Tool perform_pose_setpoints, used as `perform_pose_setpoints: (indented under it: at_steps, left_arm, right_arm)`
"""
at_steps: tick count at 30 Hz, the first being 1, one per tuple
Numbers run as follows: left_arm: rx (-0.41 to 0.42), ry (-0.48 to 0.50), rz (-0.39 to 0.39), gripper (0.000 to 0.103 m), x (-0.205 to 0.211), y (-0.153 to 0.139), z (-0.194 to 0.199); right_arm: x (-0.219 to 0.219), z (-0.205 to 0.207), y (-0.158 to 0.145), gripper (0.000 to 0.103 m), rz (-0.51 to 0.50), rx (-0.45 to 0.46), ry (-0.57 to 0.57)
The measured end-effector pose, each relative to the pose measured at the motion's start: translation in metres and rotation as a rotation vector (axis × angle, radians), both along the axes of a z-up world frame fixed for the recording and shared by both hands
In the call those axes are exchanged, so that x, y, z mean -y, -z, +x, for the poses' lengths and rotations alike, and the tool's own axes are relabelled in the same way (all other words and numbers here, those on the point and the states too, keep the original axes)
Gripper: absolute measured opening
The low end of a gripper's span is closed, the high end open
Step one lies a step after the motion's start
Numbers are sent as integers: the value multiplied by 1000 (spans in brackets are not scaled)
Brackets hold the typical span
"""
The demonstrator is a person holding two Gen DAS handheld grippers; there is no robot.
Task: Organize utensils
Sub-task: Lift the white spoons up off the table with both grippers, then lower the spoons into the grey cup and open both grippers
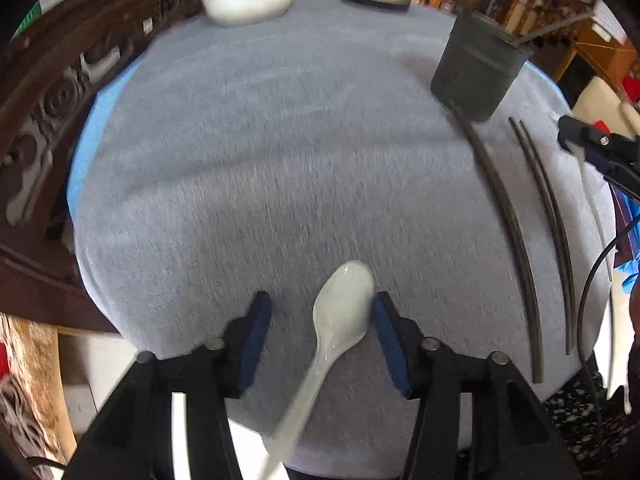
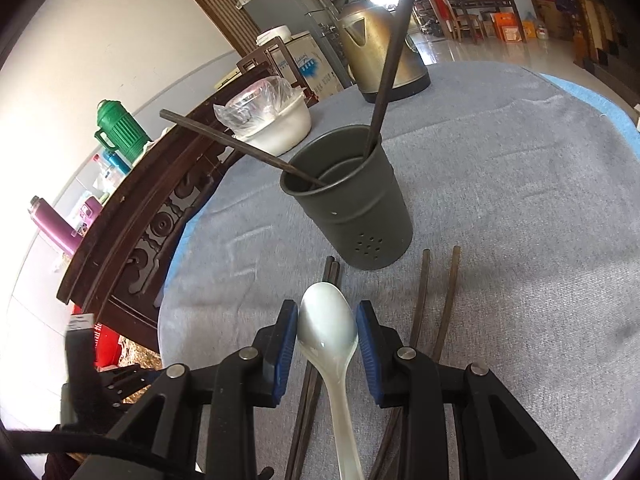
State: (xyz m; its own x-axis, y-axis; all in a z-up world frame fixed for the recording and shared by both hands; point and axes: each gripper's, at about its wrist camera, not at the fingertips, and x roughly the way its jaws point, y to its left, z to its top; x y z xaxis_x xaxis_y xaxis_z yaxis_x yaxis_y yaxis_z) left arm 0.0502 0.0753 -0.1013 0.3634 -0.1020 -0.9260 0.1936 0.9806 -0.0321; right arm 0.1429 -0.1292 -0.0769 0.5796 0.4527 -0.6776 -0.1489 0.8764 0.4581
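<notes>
In the left wrist view my left gripper (image 1: 320, 316) is open over the grey cloth. A white spoon (image 1: 344, 308) lies between its fingers, bowl up against the right-hand pad, while the other pad stands well apart from it. My right gripper (image 2: 327, 332) is shut on the bowl of a second white spoon (image 2: 328, 328), both blue pads against its sides. Just beyond it stands the dark grey utensil cup (image 2: 348, 200), which also shows in the left wrist view (image 1: 476, 68). Two dark chopsticks (image 2: 384, 80) lean in the cup.
Several loose chopsticks (image 2: 424, 300) (image 1: 516, 240) lie on the cloth before the cup. A brass kettle (image 2: 376, 40) and a white bowl (image 2: 276, 120) with a plastic bag stand at the far edge. Carved dark wooden furniture (image 2: 152, 220) borders the table's left side.
</notes>
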Motion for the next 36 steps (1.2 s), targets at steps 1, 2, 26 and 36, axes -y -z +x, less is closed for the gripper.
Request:
perform_pose_setpoints:
  at_steps: [1,2,26,36]
  left_arm:
    - [5,12,15,38,1,0,0]
    - [4,19,14,34,2,0,1]
    - [340,3,-350,30,20,-124,32]
    - [576,-79,-509,30,49,-198,99]
  right_arm:
    - [1,0,1,32,0,-6,3]
    - [2,1,3,32,4,-12,6]
    - [31,44,-58,32,369,164,64]
    - [31,99,-79,32,405,306,199]
